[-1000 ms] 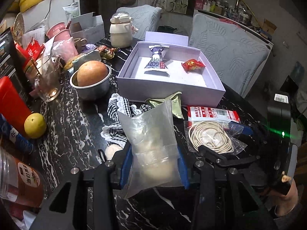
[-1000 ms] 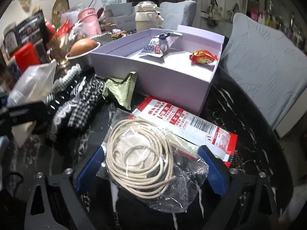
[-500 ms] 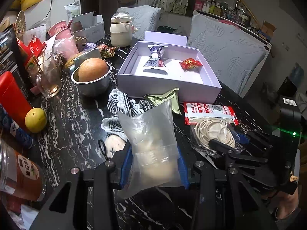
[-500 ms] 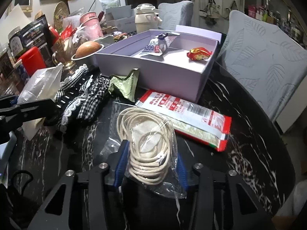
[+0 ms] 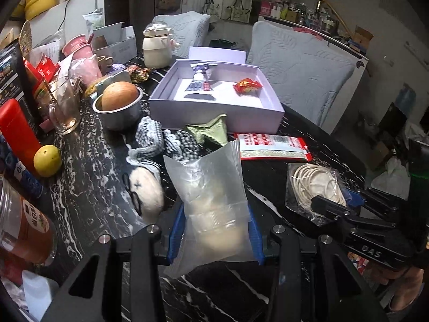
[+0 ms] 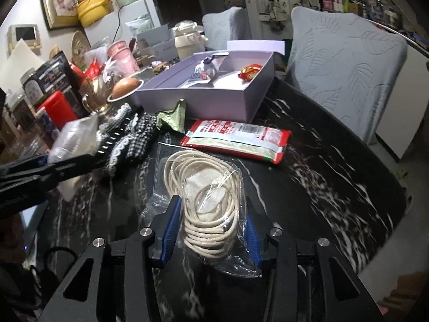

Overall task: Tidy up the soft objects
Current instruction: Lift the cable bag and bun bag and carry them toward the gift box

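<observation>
Left gripper (image 5: 215, 230): blue pads closed on a frosted zip bag (image 5: 211, 201) with something pale and soft inside, bag upright between the fingers, held above the black marble table (image 5: 88, 166). Right gripper (image 6: 211, 233): pads pinched on a clear bag of coiled cream cord (image 6: 206, 201), bag's lower end between the fingers, upper end toward the table.

Cross-views: the left wrist view shows the right gripper from the side at lower right, its cord bag (image 5: 313, 187) pinched, "DAS" printed on its black frame. The right wrist view shows the left gripper (image 6: 51, 161) at the left edge with its frosted bag (image 6: 72, 139), blurred.

Left view only: a white plush piece with a black cross mark (image 5: 146, 193) on the table just left of the held bag, a yellow lemon (image 5: 47, 160), a steel bowl with an orange fruit (image 5: 118, 107).

Both views: lavender box (image 5: 214, 115) open, holding a tube (image 5: 199, 83) marked "GOZ…" (rest unreadable) and a red wrapped candy (image 5: 248, 86). In front of the box: checked lace-trimmed cloth (image 6: 134, 136), green foil pouch (image 6: 173, 119), red-and-white flat packet (image 6: 236, 139) with a barcode, text too small to read.
</observation>
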`<state>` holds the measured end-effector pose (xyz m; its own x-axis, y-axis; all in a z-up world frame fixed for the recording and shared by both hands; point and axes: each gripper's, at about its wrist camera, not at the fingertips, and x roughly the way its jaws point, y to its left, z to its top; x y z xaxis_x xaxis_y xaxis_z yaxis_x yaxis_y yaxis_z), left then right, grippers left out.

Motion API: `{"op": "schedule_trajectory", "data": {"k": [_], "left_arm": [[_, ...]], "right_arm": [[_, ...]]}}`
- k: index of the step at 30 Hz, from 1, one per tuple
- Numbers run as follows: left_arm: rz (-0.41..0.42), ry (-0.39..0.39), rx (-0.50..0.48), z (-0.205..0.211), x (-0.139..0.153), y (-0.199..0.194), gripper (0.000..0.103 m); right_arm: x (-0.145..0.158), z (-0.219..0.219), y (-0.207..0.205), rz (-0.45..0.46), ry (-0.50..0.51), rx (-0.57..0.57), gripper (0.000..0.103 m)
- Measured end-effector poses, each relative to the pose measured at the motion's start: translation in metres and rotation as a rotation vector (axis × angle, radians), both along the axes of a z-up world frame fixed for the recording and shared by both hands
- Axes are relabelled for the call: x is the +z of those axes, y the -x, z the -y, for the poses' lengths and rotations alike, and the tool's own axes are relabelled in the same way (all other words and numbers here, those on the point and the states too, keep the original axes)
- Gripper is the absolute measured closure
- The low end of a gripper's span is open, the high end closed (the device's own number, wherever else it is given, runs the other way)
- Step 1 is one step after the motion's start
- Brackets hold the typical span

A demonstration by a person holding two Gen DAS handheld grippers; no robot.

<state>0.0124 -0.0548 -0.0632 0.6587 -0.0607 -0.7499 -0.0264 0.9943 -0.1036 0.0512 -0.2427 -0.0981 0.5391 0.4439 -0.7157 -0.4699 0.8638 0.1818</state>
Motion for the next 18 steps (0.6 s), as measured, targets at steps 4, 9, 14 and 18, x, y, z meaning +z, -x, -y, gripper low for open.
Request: {"op": "schedule_trajectory", "data": {"k": [4,9,14,18], "left_arm": [[0.014,0.0,-0.021,0.009,0.003,0.007,0.061],[0.043,0.005,-0.05,0.018,0.011,0.016,0.061],[0.081,0.013,-0.084,0.029,0.022,0.019,0.061],[0.114,0.013,-0.112,0.036,0.032,0.017,0.061]], "right_arm": [[0.013,0.01,0.02,0.025,-0.016,-0.011,0.06],[0.029,0.017,0.042,0.057,-0.04,-0.011,0.06],[0.046,0.02,0.056,0.089,-0.061,-0.004,0.06],[0.059,0.021,0.059,0.117,-0.069,0.003,0.06]]}}
